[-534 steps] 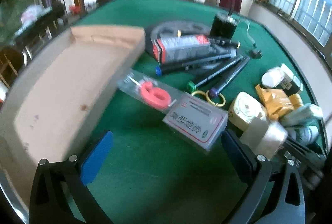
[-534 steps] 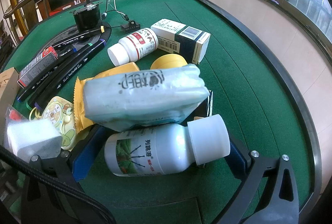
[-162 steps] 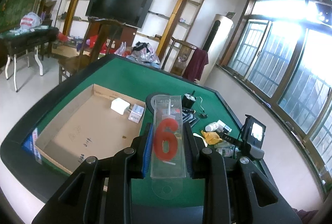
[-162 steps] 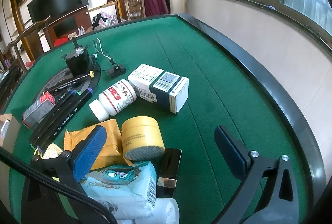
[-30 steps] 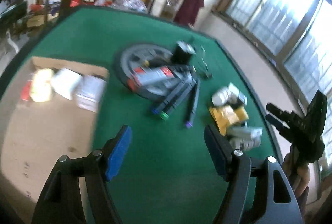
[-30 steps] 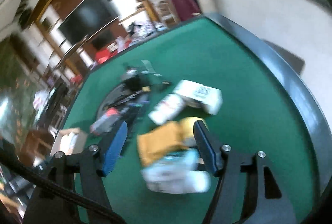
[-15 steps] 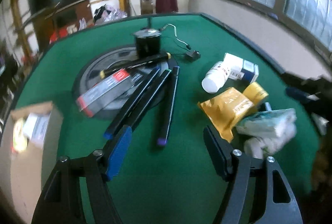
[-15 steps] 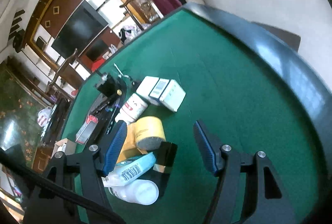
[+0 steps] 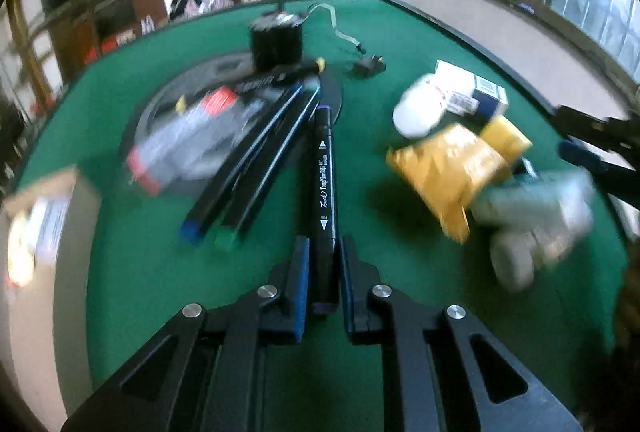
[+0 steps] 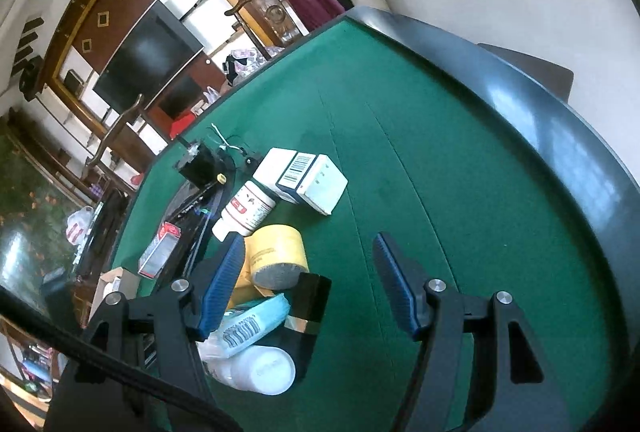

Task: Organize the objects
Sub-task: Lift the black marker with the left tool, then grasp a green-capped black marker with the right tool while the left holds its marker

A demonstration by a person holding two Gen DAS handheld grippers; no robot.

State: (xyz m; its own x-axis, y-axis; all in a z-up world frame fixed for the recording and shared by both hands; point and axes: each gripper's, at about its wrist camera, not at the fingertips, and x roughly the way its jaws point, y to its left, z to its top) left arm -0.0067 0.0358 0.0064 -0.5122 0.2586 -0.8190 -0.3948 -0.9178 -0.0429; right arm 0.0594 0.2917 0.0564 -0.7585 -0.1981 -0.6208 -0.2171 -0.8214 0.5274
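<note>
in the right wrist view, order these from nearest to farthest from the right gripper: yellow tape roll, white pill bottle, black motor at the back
1. Yellow tape roll: just beyond the left finger of the right gripper.
2. White pill bottle: lying on its side behind the roll.
3. Black motor: farthest, back left on the green table.

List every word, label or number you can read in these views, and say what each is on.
"Touch TongYuanLi": white print on the black marker pen held in the left gripper.
Small print beside it on the marker: too small to read.
White pill bottle, red label: unreadable.
White-and-blue carton: barcode only, digits unreadable.
</note>
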